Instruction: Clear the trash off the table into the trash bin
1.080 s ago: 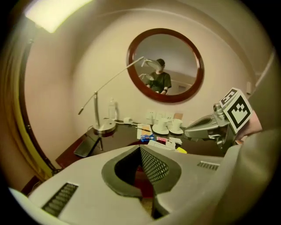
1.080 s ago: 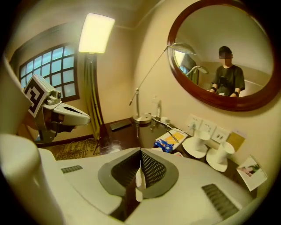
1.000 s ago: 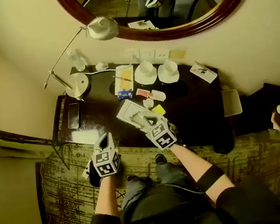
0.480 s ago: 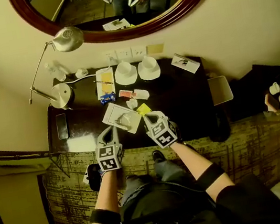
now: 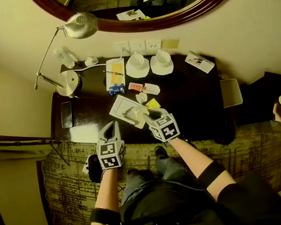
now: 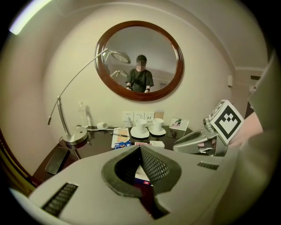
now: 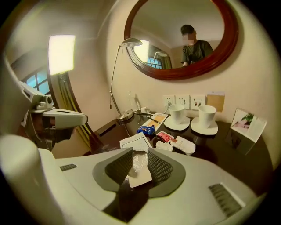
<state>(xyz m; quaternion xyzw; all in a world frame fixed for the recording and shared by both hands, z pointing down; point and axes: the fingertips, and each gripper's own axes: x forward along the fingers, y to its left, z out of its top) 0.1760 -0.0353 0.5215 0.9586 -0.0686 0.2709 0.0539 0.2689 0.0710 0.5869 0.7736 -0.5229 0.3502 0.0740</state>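
Note:
A crumpled clear wrapper (image 7: 139, 161) lies on a white sheet (image 5: 123, 108) near the dark table's (image 5: 193, 111) front edge. My right gripper (image 7: 140, 166) straddles it; its jaws have just been opening and the pads stand clear of the wrapper. In the head view, the right gripper (image 5: 150, 117) is at the sheet's near corner. The left gripper (image 5: 113, 126) is shut and empty, hovering at the front edge left of the sheet. Further back lie a blue wrapper (image 5: 117, 89), a red packet (image 5: 136, 87), a white packet (image 5: 152, 88), a small white scrap (image 5: 142, 97) and a yellow piece (image 5: 153, 103).
Two white cups on saucers (image 5: 136, 63) (image 5: 161, 59), a notepad with a pen (image 5: 114, 72) and a picture card (image 5: 200, 62) line the back. A lamp base (image 5: 68, 84) and phone (image 5: 67, 114) occupy the left end. A pale rectangular container (image 5: 230, 93) stands off the right end.
My left gripper has come forward to the table's front edge beside the sheet. The right gripper has dipped lower over the wrapper, rolled, and its jaws have parted.

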